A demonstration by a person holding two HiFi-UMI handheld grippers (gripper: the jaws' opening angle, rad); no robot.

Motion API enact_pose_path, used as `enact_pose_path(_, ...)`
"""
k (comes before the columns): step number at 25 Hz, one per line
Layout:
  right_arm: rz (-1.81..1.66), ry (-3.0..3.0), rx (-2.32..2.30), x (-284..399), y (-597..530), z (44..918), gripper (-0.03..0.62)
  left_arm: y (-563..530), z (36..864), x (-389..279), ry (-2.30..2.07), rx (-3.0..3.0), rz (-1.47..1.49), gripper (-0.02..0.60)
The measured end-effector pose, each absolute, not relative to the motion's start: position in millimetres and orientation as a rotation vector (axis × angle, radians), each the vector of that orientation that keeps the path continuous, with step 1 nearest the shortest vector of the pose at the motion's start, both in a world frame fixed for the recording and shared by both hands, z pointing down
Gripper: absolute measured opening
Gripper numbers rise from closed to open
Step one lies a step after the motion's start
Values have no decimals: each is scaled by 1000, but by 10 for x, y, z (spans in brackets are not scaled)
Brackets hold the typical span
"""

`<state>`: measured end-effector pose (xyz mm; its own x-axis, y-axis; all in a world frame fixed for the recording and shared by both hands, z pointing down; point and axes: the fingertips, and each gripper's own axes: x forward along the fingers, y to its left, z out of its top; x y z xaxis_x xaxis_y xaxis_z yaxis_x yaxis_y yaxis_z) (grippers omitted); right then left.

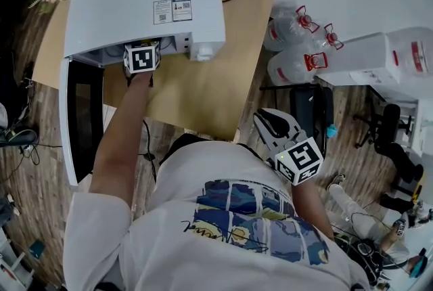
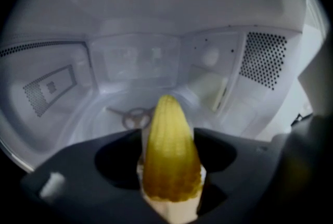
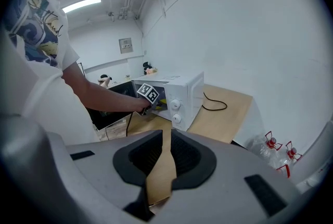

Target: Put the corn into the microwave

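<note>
White box-shaped microwave (image 1: 145, 2): casing noted as smooth, satin-painted sheet metal; two paper labels (image 1: 172, 10) stuck on top.
Pale cavity walls (image 2: 130, 14): smooth, glossy enamel-like finish, perforated in patches.
Black microwave door (image 1: 84, 114): glossy.
Yellow corn cob (image 2: 167, 119): bumpy kernel surface, faint waxy sheen; cut base pale and matt.
Left claw (image 2: 169, 152): dark matt plastic.
Right claw (image 3: 166, 145): grey matt plastic body; black ribbed pads (image 3: 140, 158), rubbery in look.
Light brown counter (image 1: 203, 100): matt wood-grain board.
Brown plank floor (image 1: 40, 174): wood, low sheen.
White printed T-shirt (image 1: 223, 168): soft cloth.
Clear water jugs (image 1: 291, 29): glossy plastic.
</note>
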<state>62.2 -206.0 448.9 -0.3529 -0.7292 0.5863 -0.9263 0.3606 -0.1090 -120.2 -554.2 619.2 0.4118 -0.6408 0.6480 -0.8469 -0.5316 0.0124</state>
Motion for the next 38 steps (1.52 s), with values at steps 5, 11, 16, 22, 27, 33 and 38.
enact_pose_path(5, 569, -2193, 1423, 670, -2037, 4458, 42, -5430, 6185, -1288, -1308, 2318, 846, 318)
enact_pose_path(11, 530, -2211, 1396, 823, -1943, 4430, 43, -5260, 6140, -1389, -1363, 2275, 828, 318)
enact_pose_path(16, 505, -2255, 1344, 989, -1842, 4399, 42, -5020, 6064, -1510, -1440, 2209, 796, 318)
enact_pose_path(22, 477, -2320, 1255, 1149, -1718, 4390, 41, -4544, 5972, -1605, -1505, 2127, 753, 310)
enact_pose_path(27, 448, -2378, 1177, 1227, -1597, 4397, 40, -4033, 5896, -1562, -1513, 2103, 702, 221)
enact_pose_path(33, 435, -2443, 1102, 1341, -1444, 4377, 35, -3334, 5807, -1372, -1476, 2098, 654, 122)
enact_pose_path(38, 423, -2486, 1030, 1378, -1299, 4414, 32, -2831, 5734, -1209, -1438, 2107, 615, 40)
